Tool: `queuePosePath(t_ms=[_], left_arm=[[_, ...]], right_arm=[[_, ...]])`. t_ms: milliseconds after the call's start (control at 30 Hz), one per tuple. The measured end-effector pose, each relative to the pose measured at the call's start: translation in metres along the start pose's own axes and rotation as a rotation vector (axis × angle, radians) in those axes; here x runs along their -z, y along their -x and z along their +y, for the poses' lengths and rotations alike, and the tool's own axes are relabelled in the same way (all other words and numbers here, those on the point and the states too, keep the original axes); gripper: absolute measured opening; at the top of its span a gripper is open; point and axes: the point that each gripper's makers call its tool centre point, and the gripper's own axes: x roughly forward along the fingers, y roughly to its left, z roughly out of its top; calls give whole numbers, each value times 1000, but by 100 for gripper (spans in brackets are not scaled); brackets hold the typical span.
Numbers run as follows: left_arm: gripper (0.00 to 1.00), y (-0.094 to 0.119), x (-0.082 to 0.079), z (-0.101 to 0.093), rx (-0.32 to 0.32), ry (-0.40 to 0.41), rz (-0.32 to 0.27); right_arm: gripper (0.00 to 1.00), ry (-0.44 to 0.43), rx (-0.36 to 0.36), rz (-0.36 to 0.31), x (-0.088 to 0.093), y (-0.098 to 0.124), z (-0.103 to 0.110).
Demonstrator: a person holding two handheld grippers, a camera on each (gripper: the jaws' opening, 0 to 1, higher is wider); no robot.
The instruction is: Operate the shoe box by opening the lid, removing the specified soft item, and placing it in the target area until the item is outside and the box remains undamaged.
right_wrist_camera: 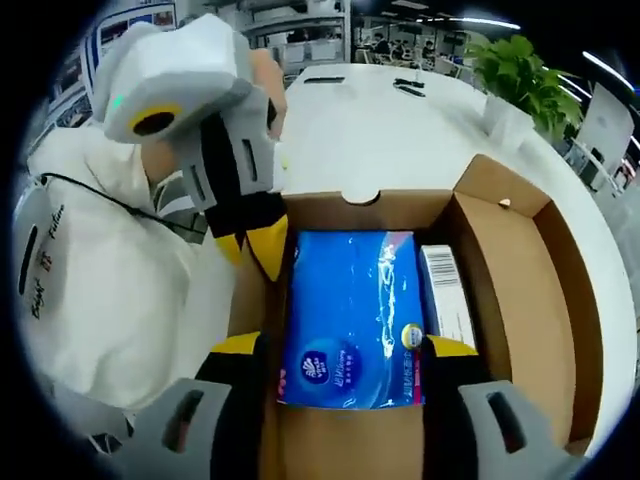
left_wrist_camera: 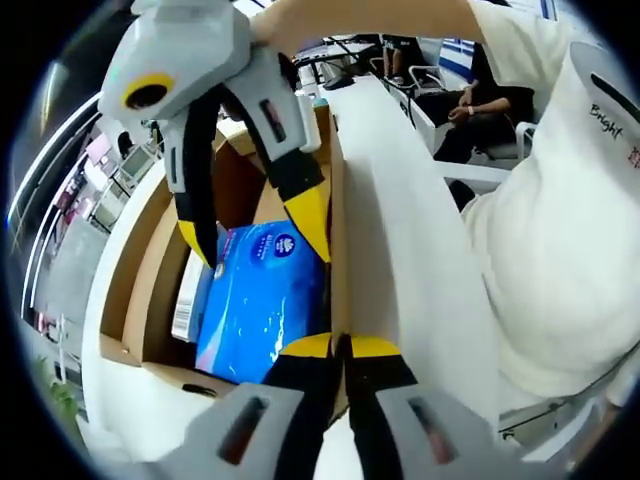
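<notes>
Right tongs (right_wrist_camera: 345, 352) wide astride tissue pack (right_wrist_camera: 350, 315)

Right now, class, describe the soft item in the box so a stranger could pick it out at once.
Find the open cardboard box on the white table. Inside lies a glossy blue soft pack, between the right hand-held gripper's open jaws. Its neighbour, a small white carton with a barcode, is stiff and narrow.

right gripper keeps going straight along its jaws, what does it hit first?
Most likely the blue tissue pack: the right gripper has its jaws open, straddling the pack's near end inside the cardboard box. Depth is unclear, but nothing lies between.
</notes>
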Motion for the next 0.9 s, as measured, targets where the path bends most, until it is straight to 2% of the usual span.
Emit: queuePosePath(t_ms=[100, 200, 333, 400, 533, 700, 800, 900], left_arm=[[3, 0, 0, 0, 9, 1, 7], [3, 0, 0, 0, 12, 1, 13], [3, 0, 0, 0, 3, 0, 5], [3, 0, 0, 0, -1, -3, 5], [3, 0, 0, 0, 1, 1, 14], [3, 0, 0, 0, 1, 6, 4], [3, 0, 0, 0, 4, 6, 6], [3, 0, 0, 0, 3, 8, 5]], right_arm=[[65, 11, 6, -1, -4, -4, 0], [67, 22, 14, 29, -3, -11, -2], [67, 82, 68, 126, 9, -24, -7], [67, 52, 57, 132, 6, -26, -4], [63, 74, 60, 155, 7, -25, -8], [61, 96, 44, 152, 8, -24, -6], [61, 104, 17, 156, 13, -19, -5], [61, 89, 20, 161, 18, -15, -3]])
